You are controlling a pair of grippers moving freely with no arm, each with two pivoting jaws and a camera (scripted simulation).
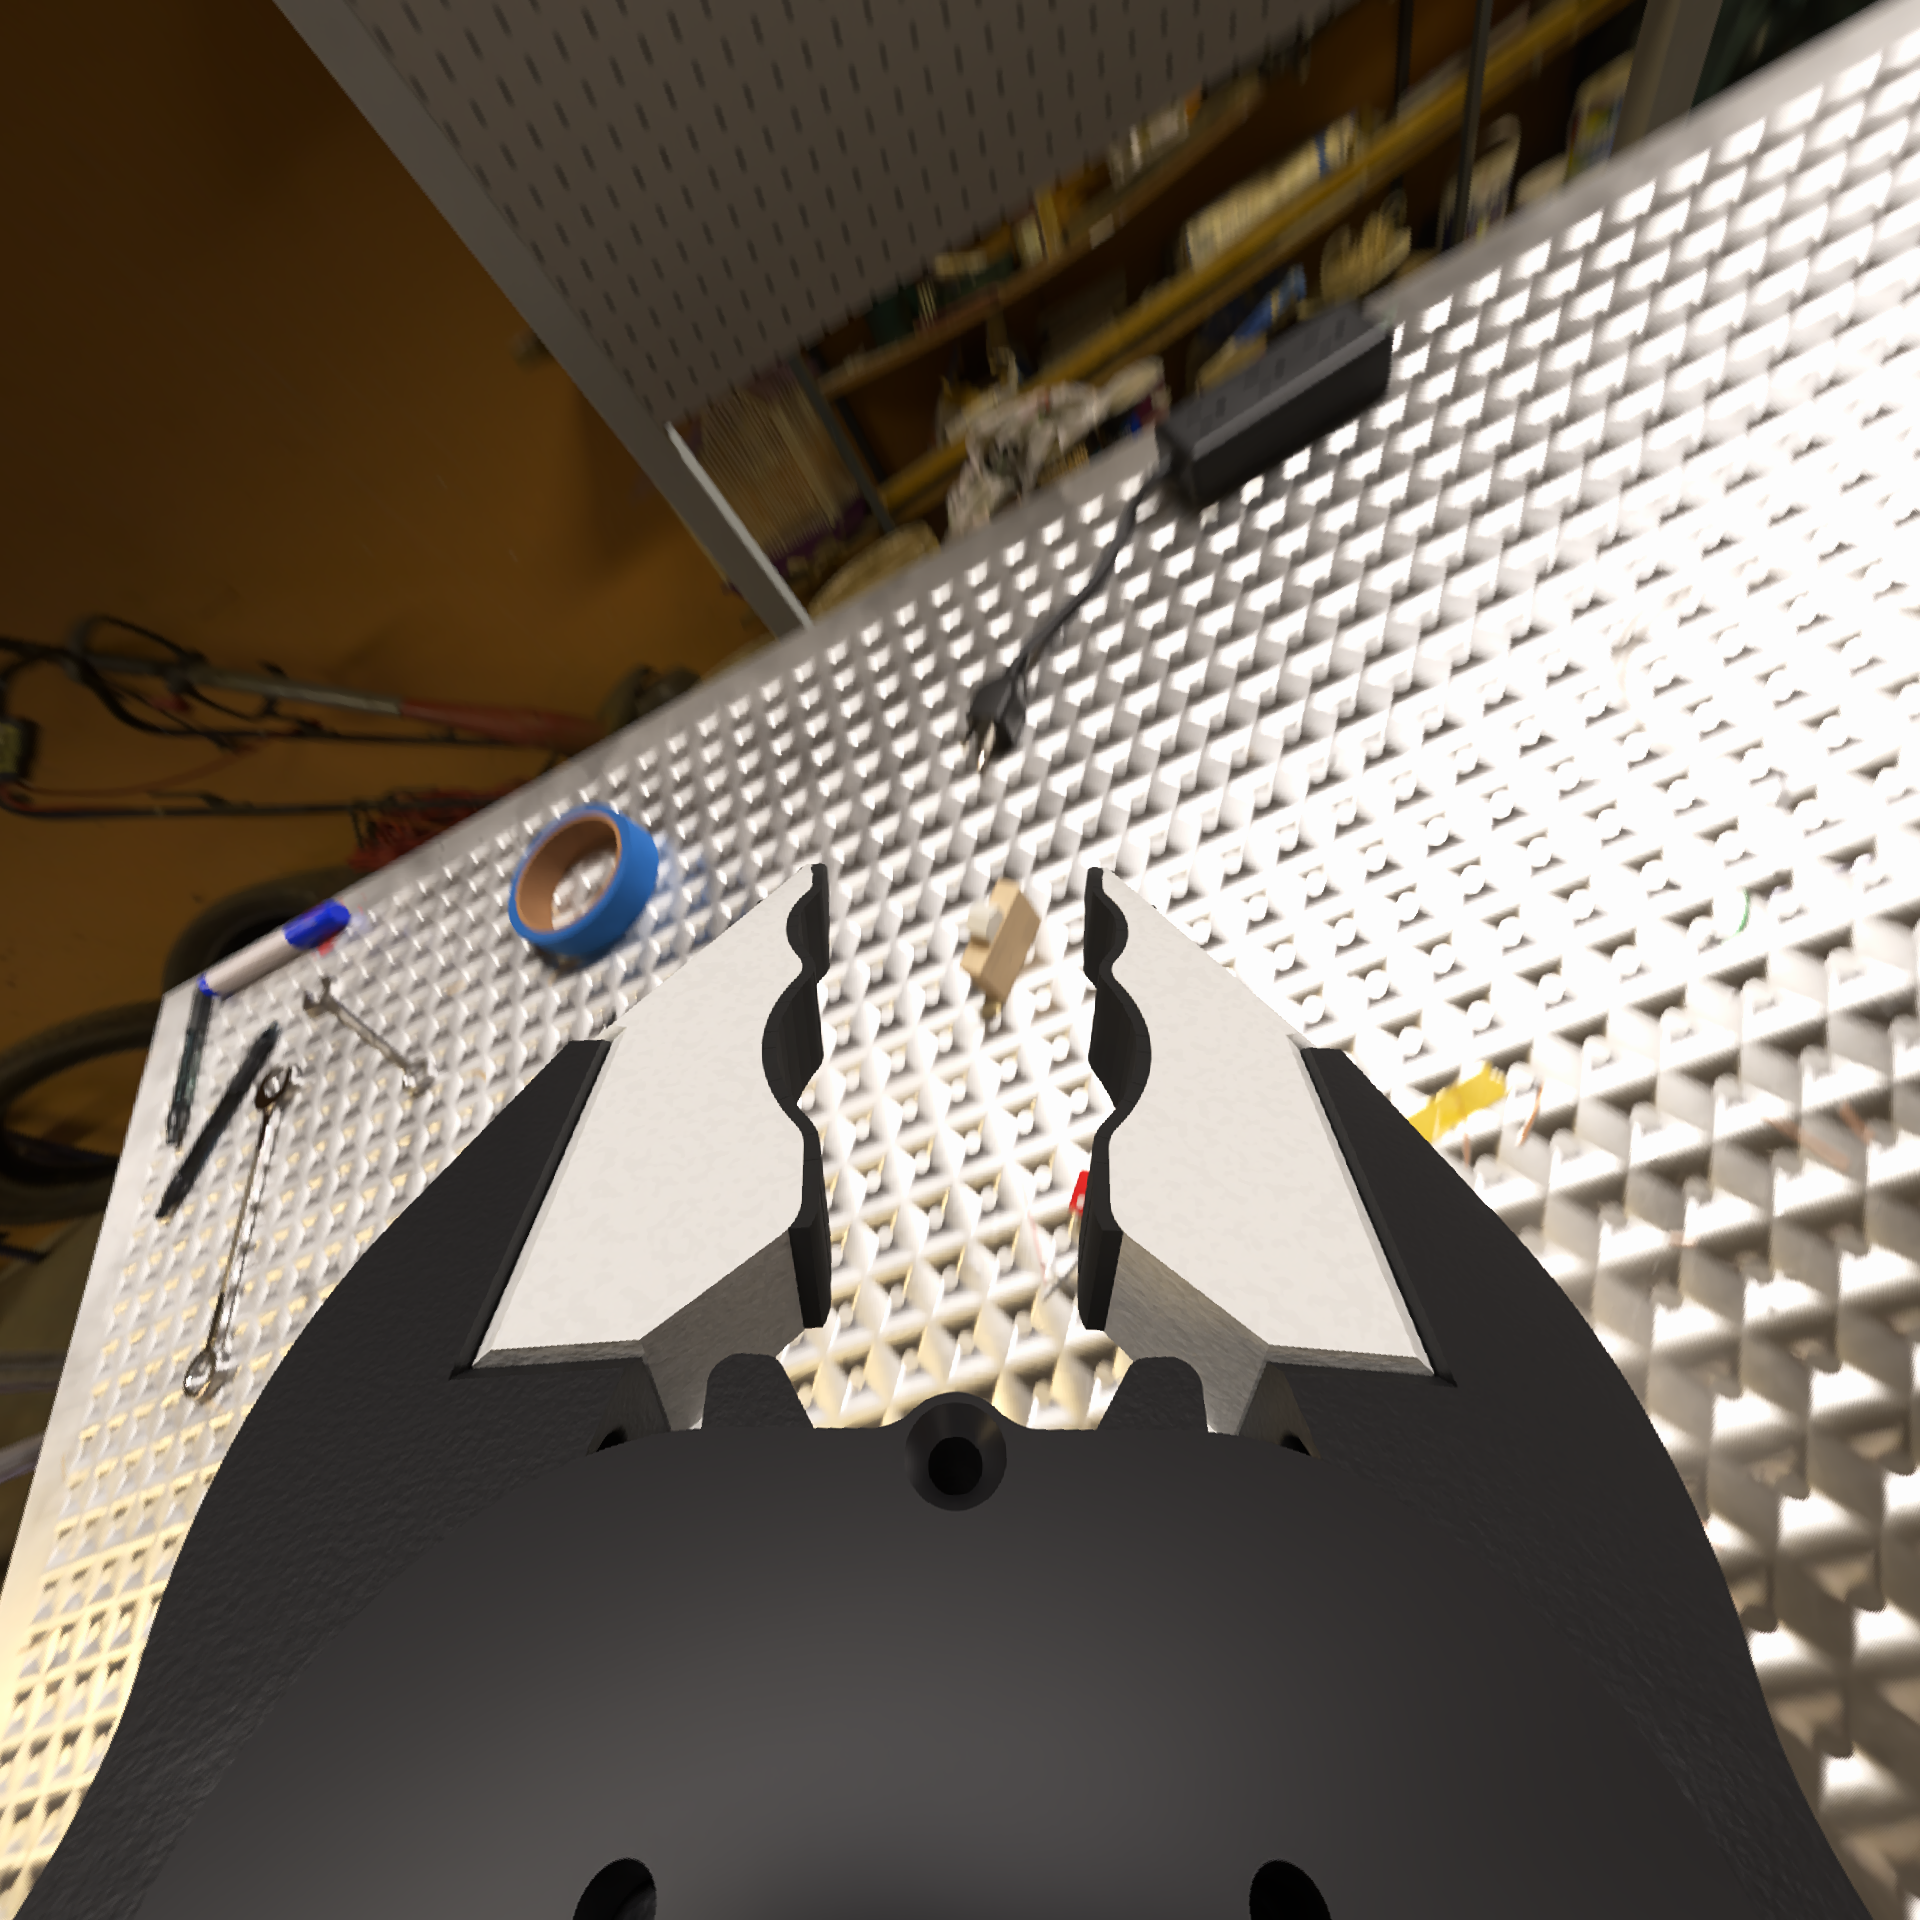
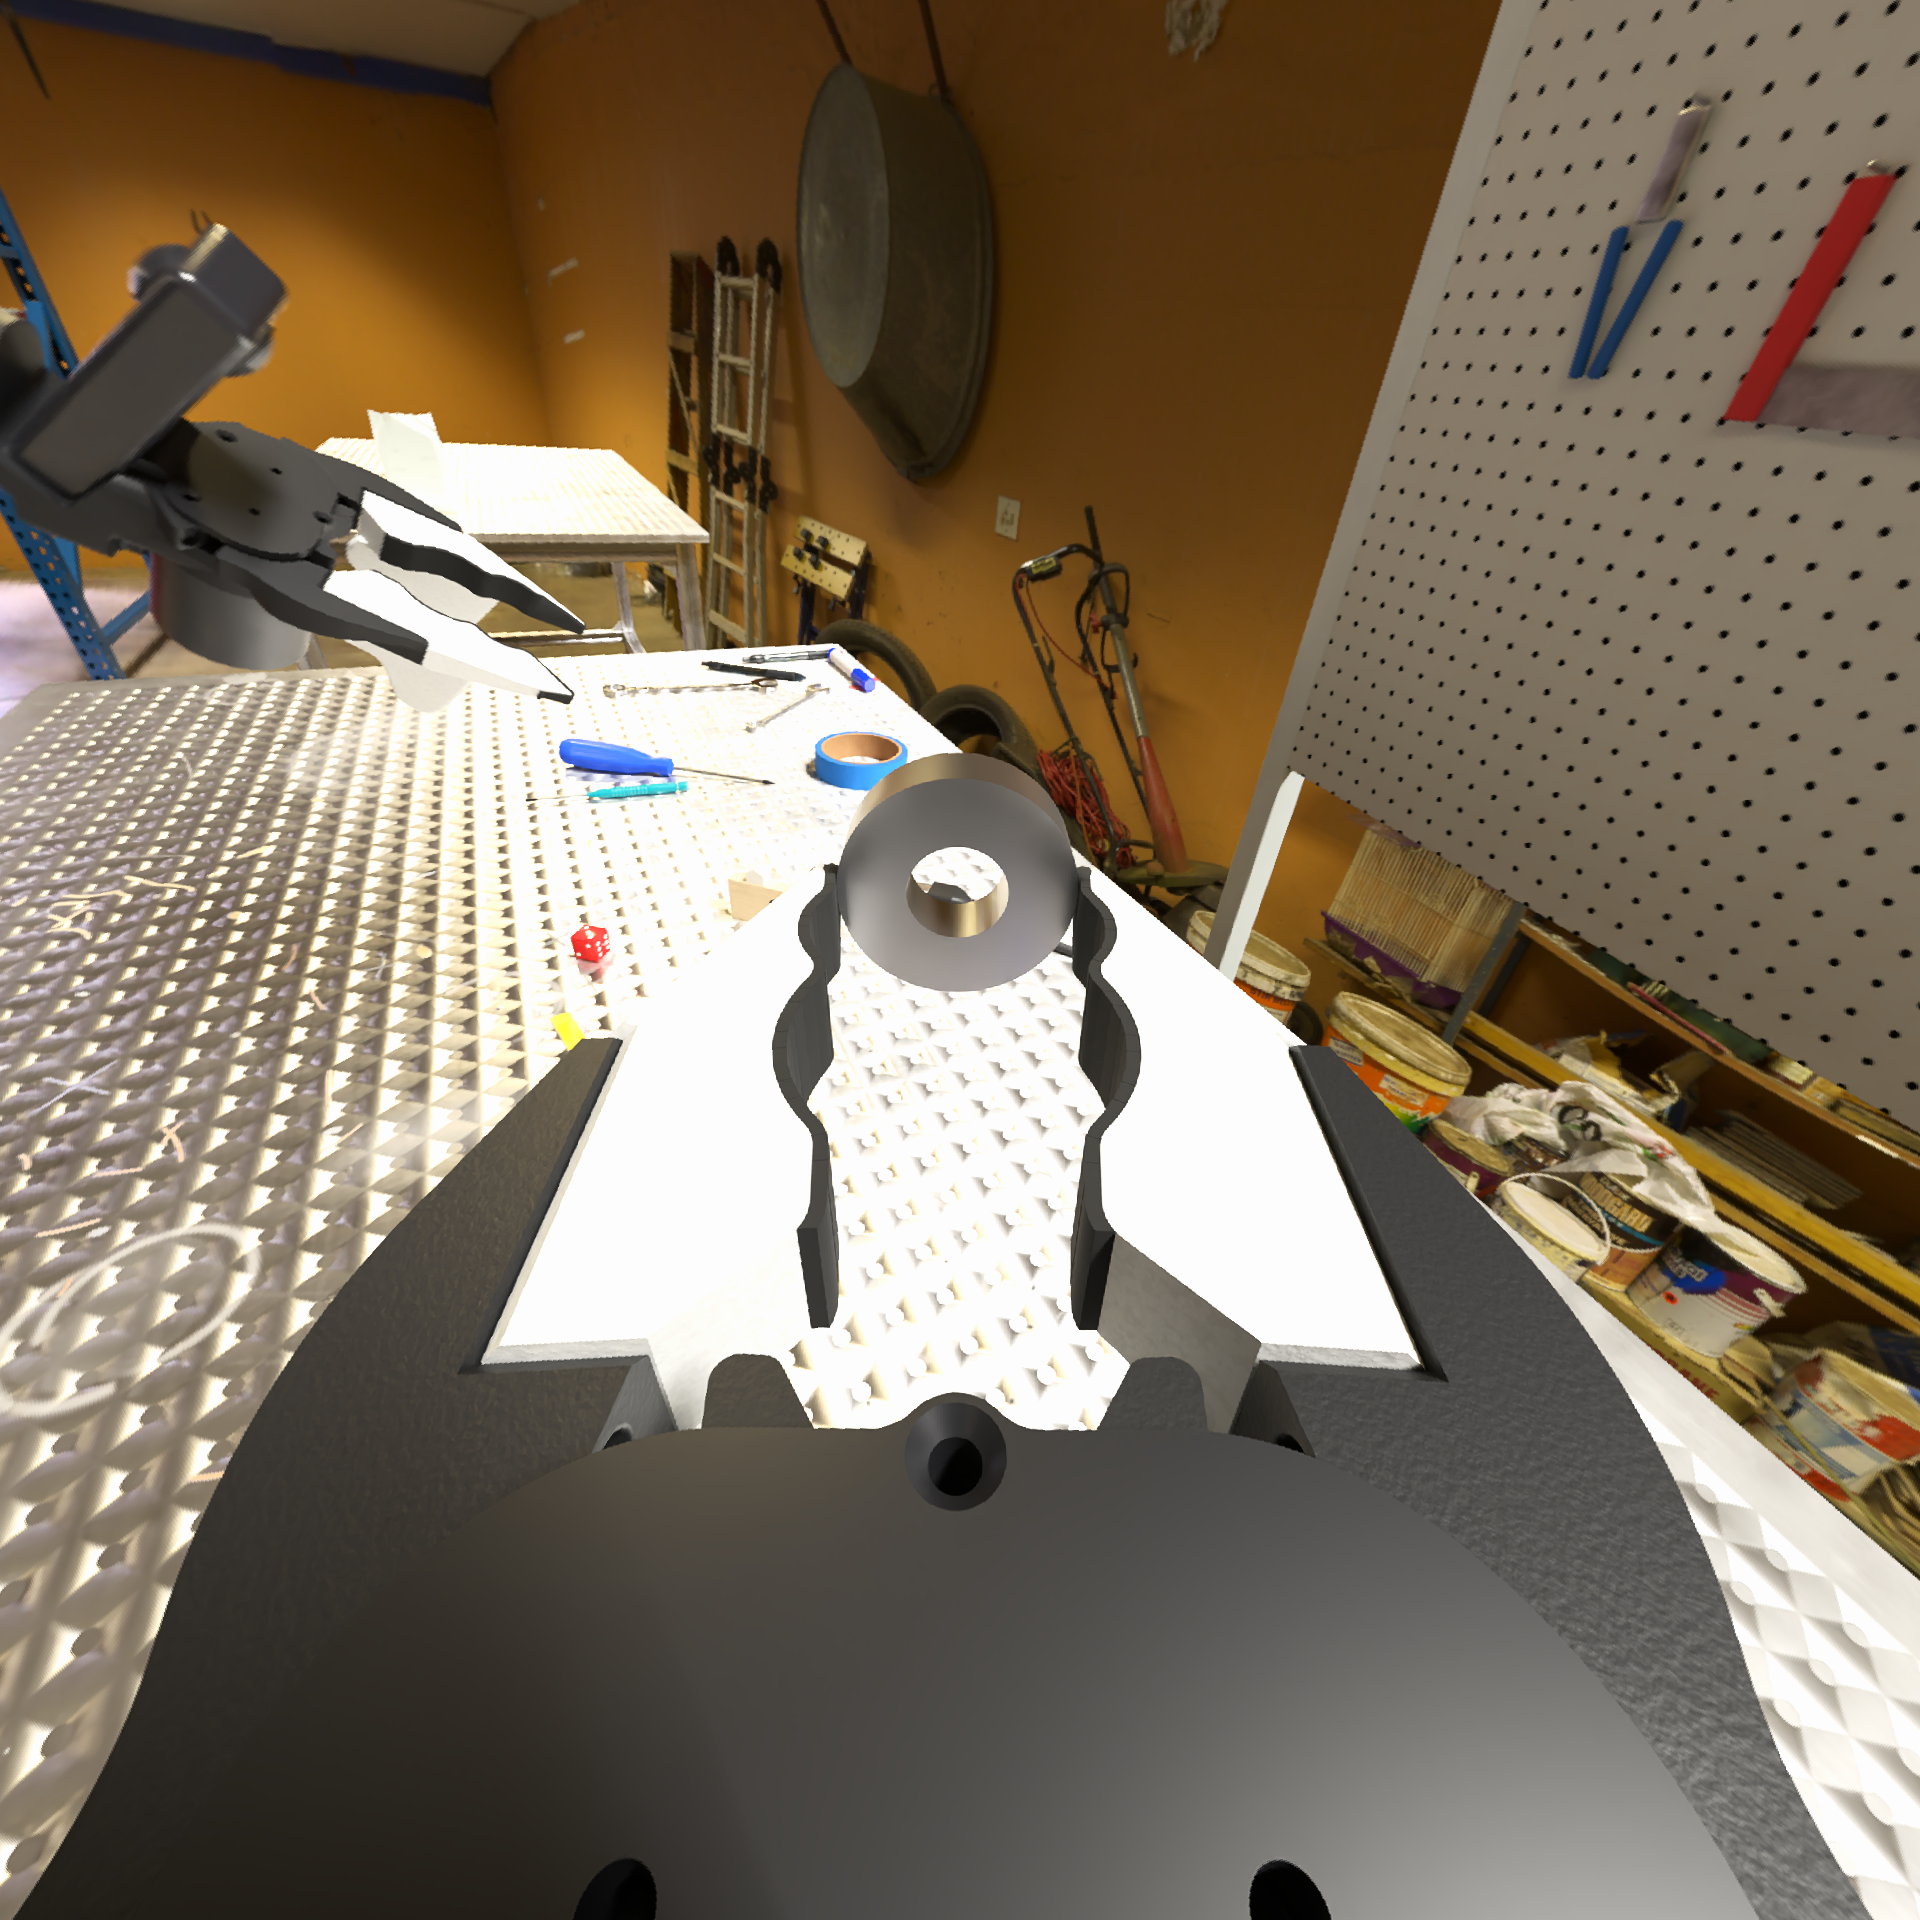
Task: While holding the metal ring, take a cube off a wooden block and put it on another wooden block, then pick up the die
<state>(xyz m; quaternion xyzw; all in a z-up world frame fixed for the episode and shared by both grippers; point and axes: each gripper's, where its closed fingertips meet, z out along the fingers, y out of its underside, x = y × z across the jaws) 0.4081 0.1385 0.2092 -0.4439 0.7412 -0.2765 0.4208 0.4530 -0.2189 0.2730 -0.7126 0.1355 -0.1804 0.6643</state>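
My right gripper is shut on the metal ring, held upright at the fingertips above the table. The red die lies on the table ahead and to its left; in the left wrist view it peeks out beside my right finger. A wooden block carries a small pale cube and lies ahead between my open fingers. The block's corner also shows in the right wrist view. My left gripper is open and empty, hovering above the table.
On the studded table lie a blue tape roll, wrenches, a marker, a black power strip with its plug, a yellow piece, and blue and teal screwdrivers. A pegboard stands along the far edge.
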